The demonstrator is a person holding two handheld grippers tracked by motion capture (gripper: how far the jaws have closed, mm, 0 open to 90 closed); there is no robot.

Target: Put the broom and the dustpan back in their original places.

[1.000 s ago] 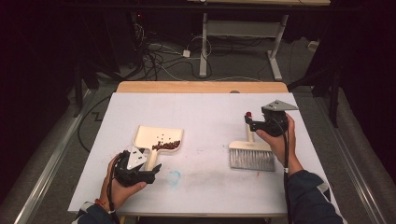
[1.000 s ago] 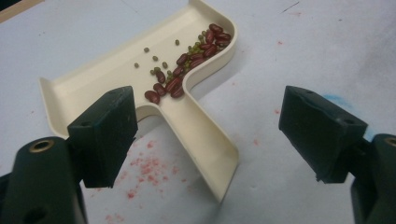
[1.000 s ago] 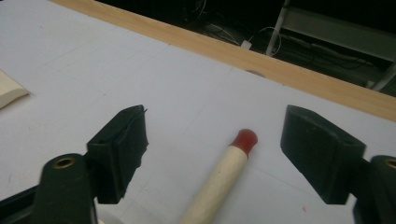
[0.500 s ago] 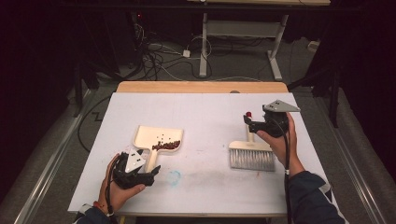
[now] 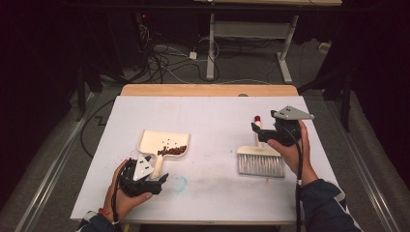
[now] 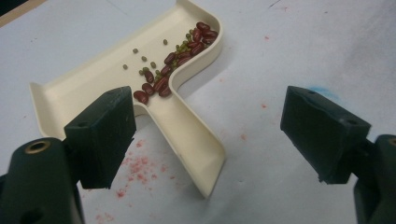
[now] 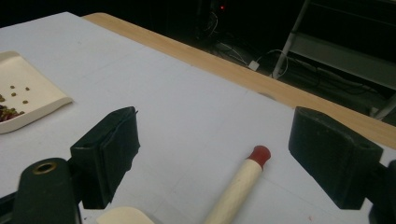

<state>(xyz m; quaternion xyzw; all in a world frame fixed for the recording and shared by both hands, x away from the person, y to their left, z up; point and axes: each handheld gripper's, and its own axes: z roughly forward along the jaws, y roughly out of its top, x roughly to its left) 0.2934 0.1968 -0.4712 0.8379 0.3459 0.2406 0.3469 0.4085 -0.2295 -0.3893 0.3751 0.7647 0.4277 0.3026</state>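
Lifted a little off the brush (image 5: 260, 159), the right hand-held gripper (image 5: 256, 129) now hangs at the right of the high view just above the handle, and its jaws have just been opening; they stand wide apart with nothing pressed between them. In the right gripper view the pale handle with its red tip (image 7: 258, 154) lies on the table (image 5: 217, 116) below and between the jaws, touched by neither. I take that to mean the brush has been let go and the sweeping stroke is over.

At the lower left of the high view the left hand-held gripper (image 5: 162, 180) has kept its place, jaws also wide. In the left gripper view they flank the dustpan (image 6: 187, 126) handle, the left pad close beside it, but neither visibly clamps it. The pan lies flat, left of centre, well apart from the brush.

Count: one brush, one dustpan, two hand-held grippers. Inside the pan, along its back wall, lie about fifteen dark red beans (image 6: 187, 46) and roughly a dozen small green ones (image 6: 144, 58); some overlap, so the tally is rough. Faint red and blue smudges mark the table.
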